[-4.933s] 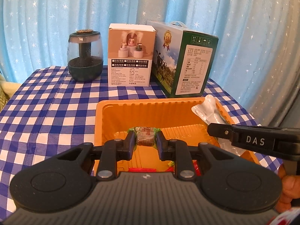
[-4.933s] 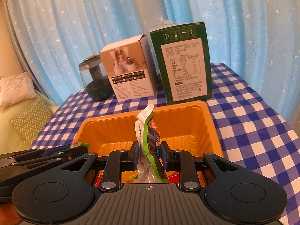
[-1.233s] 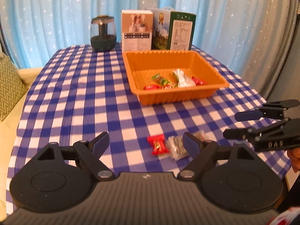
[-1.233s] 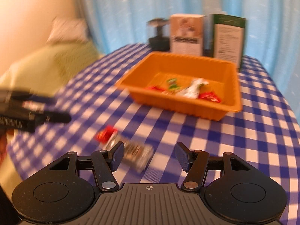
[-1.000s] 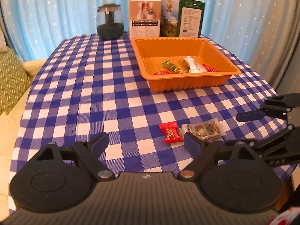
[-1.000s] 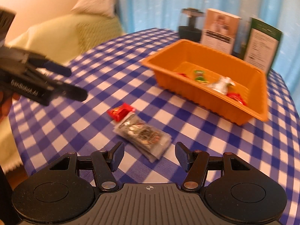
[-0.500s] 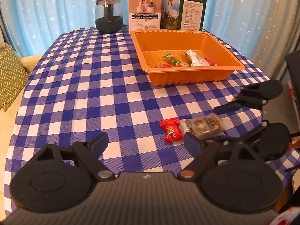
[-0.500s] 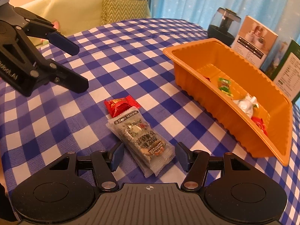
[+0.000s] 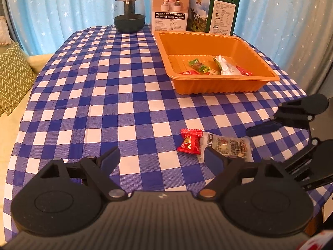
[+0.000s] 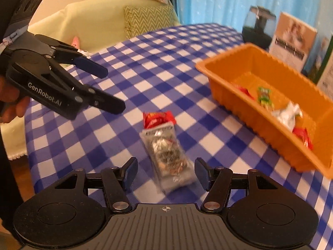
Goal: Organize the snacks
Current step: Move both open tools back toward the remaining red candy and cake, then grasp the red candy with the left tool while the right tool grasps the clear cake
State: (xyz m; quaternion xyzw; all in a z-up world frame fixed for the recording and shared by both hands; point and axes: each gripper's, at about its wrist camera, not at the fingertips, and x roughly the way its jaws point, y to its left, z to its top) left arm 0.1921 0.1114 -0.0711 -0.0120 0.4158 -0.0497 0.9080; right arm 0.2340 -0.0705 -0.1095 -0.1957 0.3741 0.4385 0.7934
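Two snacks lie side by side on the blue checked cloth: a red candy (image 9: 189, 141) (image 10: 157, 119) and a clear packet of nut bar (image 9: 228, 146) (image 10: 169, 155). The orange tray (image 9: 218, 86) (image 10: 247, 95) farther back holds several wrapped snacks. My left gripper (image 9: 161, 157) hovers open just left of the red candy; its right finger covers a corner of the packet. My right gripper (image 10: 166, 171) is open over the near end of the packet, jaws on either side without touching it. In the left wrist view the right gripper (image 9: 270, 137) shows side-on by the packet.
A dark glass jar (image 9: 129, 13), a white box (image 9: 170, 11) and a green box (image 9: 214, 13) stand behind the tray. Blue star curtains hang at the back. A yellow-green sofa with cushions (image 10: 145, 18) is beside the table. The table's edge lies close under both grippers.
Both grippers left the tray, where each held a snack, and came back to the table's near edge. Within the last second the right gripper closed in over the clear packet; the left barely moved.
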